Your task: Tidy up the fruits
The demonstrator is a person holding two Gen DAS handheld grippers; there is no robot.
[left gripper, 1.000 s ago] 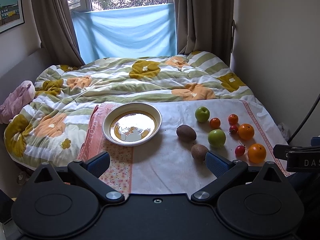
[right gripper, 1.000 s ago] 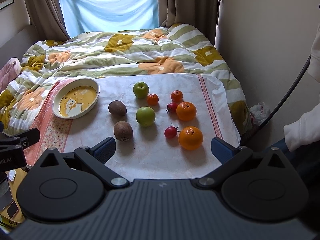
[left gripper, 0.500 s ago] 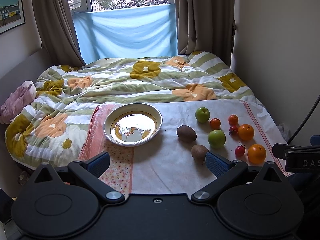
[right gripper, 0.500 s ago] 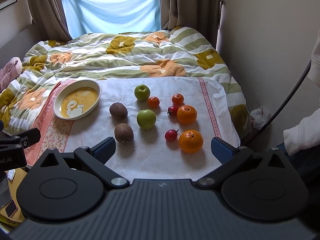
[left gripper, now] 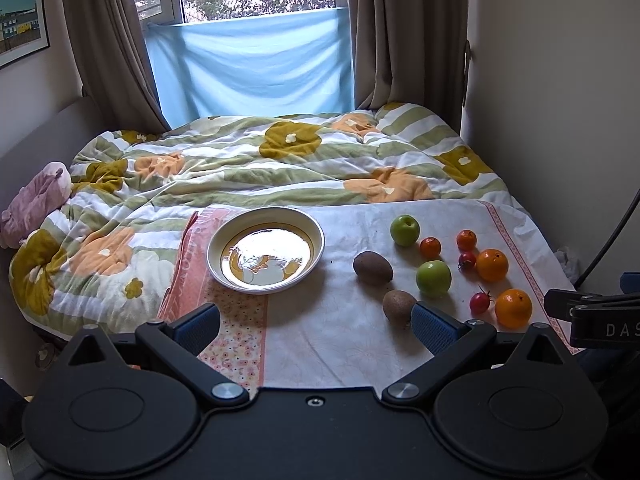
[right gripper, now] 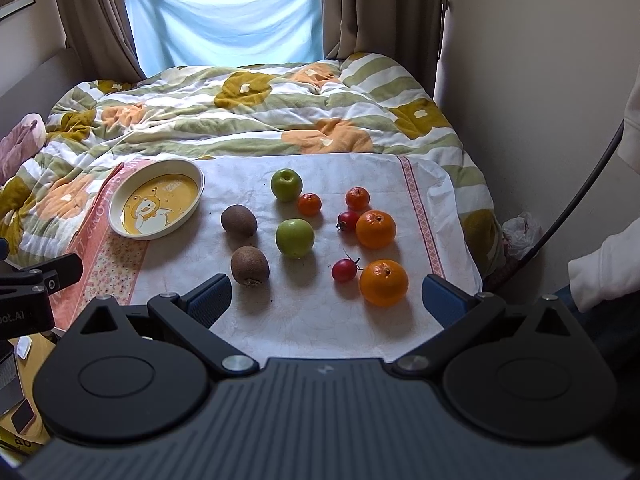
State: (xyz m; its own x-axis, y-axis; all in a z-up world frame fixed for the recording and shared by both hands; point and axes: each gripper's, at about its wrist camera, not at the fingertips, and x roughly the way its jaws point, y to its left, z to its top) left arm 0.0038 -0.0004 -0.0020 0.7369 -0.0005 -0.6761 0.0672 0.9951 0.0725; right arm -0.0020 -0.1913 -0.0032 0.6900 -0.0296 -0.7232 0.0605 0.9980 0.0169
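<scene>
Soft bed [right gripper: 280, 120] under the cloth [right gripper: 320, 320] is the worry: fruit sits loose right of the empty bowl [right gripper: 120, 224], both tools gape wide, so nudging the near orange [right gripper: 383, 282] could roll it off.

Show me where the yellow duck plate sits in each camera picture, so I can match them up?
Left wrist view: the plate lies centre-left, straight ahead between the open fingers.
Right wrist view: the plate lies far left, mid-height.
Shared landmark: the far kiwi, just right of it in both.
</scene>
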